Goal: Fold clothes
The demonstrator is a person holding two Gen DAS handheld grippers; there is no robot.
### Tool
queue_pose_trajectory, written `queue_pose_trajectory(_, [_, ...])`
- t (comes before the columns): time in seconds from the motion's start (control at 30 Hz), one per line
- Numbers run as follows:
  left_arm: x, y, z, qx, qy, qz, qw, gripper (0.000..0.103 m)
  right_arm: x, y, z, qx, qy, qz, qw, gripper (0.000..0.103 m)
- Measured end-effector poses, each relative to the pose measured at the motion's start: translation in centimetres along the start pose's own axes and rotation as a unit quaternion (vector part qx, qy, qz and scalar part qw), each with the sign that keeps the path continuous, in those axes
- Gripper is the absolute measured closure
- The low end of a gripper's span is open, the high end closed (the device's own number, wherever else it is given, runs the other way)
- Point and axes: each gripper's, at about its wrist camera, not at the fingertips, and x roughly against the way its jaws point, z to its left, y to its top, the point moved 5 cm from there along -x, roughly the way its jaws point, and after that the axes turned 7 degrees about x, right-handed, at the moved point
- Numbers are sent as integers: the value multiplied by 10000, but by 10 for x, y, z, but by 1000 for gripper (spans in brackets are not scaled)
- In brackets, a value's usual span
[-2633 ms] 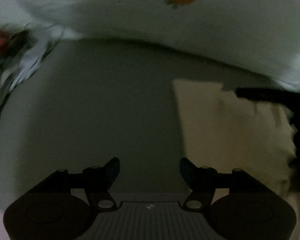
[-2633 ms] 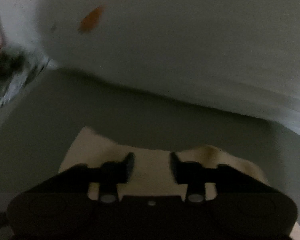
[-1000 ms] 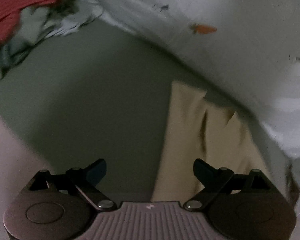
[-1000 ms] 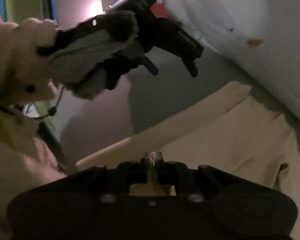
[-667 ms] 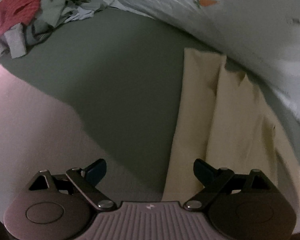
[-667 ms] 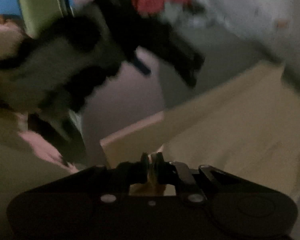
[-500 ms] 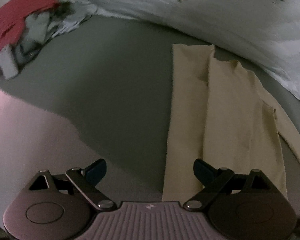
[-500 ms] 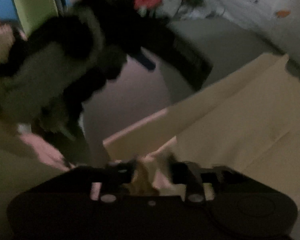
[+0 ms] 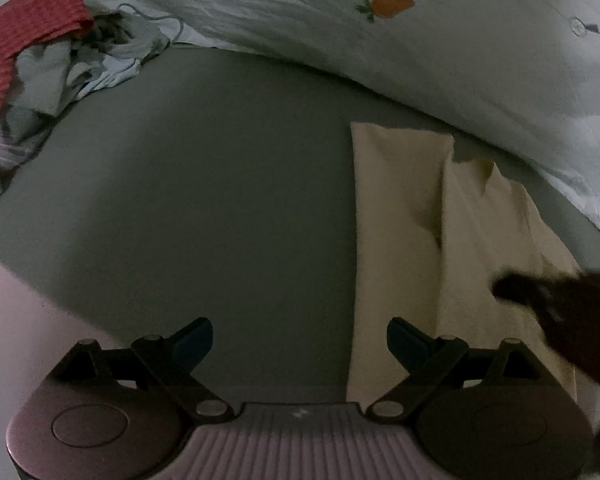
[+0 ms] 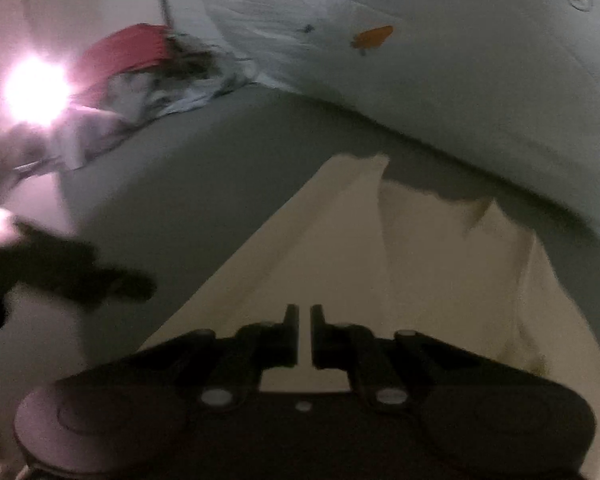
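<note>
A cream garment (image 9: 452,240) lies flat on the grey-green bed surface (image 9: 220,200), folded lengthwise with a fold line down its middle. It also shows in the right wrist view (image 10: 400,264). My left gripper (image 9: 299,338) is wide open and empty, hovering just left of the garment's near edge. My right gripper (image 10: 305,336) is over the garment with its jaws almost together and nothing between them. The right gripper shows as a dark blur at the right edge of the left wrist view (image 9: 560,300).
A pale quilt with a carrot print (image 9: 392,6) runs along the far side of the bed. A heap of clothes with a red knit piece (image 9: 32,36) sits at the far left. A bright lamp glare (image 10: 36,88) shows at the left.
My right gripper was shut on the garment's edge, let it go and now sits nearly closed above it. The garment lies flatter. My left gripper stayed open and shifted slightly.
</note>
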Motion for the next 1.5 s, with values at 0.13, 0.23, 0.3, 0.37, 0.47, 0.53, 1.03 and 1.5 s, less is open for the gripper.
queue_pose_trajectory(0.13, [-13,18,4,50,-85,42,9999,9,-66,29,-25,-171,-269,169,9993,97])
queue_pose_trajectory(0.23, [-24,23,5,6,-72,143,9999,9,-110,49,-40,-210,-420,367,9982,97])
queue_pose_trajectory(0.3, [-31,26,6,-23,-64,210,9998,9,-125,59,-46,-167,-569,413,9974,98])
queue_pose_trajectory(0.37, [-38,29,7,-53,-56,277,9996,9,-135,66,-54,-251,-689,416,9964,98])
queue_pose_trajectory(0.47, [-46,33,6,-79,-78,352,9993,9,-137,68,-66,-562,-668,413,9953,93])
queue_pose_trajectory(0.53, [-47,35,2,-133,-101,336,9993,9,-128,64,-72,-607,-726,350,9949,82])
queue_pose_trajectory(1.03, [-15,-3,-37,-601,-92,235,9979,9,36,-101,83,252,1051,876,9903,83])
queue_pose_trajectory(1.5, [30,-75,-87,-1233,39,11,9924,9,127,-160,76,-139,1040,462,9934,61])
